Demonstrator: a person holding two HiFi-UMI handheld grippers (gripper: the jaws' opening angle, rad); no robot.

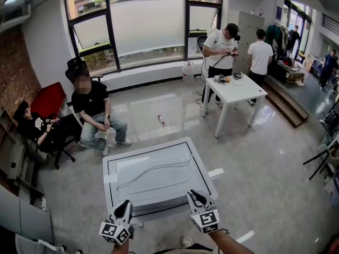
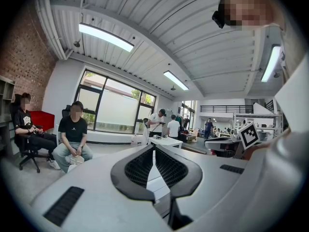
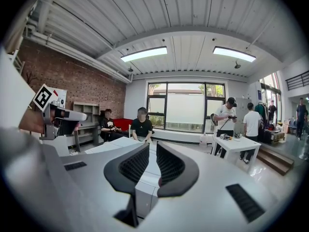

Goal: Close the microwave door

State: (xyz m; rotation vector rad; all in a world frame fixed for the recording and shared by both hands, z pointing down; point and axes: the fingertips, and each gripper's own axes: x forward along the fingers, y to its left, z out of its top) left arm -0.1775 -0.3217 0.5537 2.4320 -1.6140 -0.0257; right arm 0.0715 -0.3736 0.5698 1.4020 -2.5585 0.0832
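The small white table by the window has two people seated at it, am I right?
Not quite. At the small white table, the person in a cap and the person facing away are both standing, not seated; the head view shows it.

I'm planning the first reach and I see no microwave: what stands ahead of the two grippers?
No microwave shows in any view. A white square table with a black border line stands directly ahead of the left gripper and the right gripper.

Glossy grey floor [image 1: 159, 107], brick wall [image 1: 16, 78], big windows [image 1: 148, 20] (2 ceiling lights [image 3: 144, 53]).
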